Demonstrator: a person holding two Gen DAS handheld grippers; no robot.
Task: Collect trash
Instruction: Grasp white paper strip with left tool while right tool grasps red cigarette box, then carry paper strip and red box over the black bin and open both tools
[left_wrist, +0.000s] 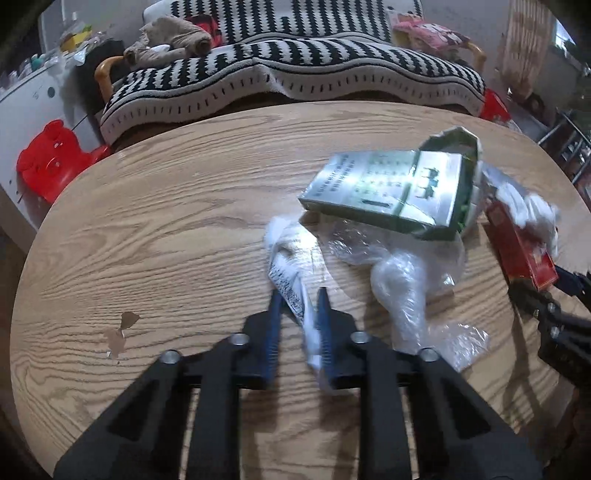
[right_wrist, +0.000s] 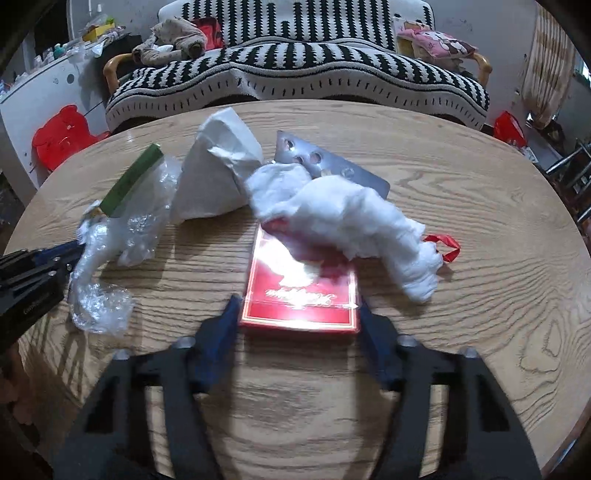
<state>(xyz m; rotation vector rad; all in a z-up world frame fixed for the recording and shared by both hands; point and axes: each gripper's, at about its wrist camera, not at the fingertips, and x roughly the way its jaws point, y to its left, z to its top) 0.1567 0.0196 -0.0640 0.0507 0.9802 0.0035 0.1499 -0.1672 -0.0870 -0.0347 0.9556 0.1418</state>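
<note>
A: State the condition of the left gripper (left_wrist: 298, 295).

B: Its 2 blue fingers (left_wrist: 272, 325) stand narrow, clamped on a white printed plastic wrapper (left_wrist: 291, 269). The wrapper runs from between the pads out toward the middle of the round wooden table (left_wrist: 166, 221).

A: And the right gripper (right_wrist: 299, 314)?

B: Its jaws stand at medium width, 1 pad on each long side of a red box (right_wrist: 299, 295). Both pads sit against the box sides at its near end, holding it. The box lies flat, near the middle of the table, its near end toward the near edge.

A: List the remaining trash.

B: A wad of white cotton (right_wrist: 343, 218) lies across the far end of the red box and trails toward the right edge. Behind the wad, toward the far edge, lies a silver blister sheet (right_wrist: 314, 157) with punched holes. A red ribbon loop (right_wrist: 445, 245) lies just beside the cotton's right tip. A crumpled white paper (right_wrist: 214, 173) stands left of the cotton. A green-and-silver carton (left_wrist: 384, 188), opened at 1 end, rests tilted over clear crumpled film (left_wrist: 406, 280) between the 2 grippers.

A: Surroundings?

B: A black-and-white striped sofa (left_wrist: 295, 66) stands beyond the far edge, and a red stool (left_wrist: 51, 158) beyond the left edge.
</note>
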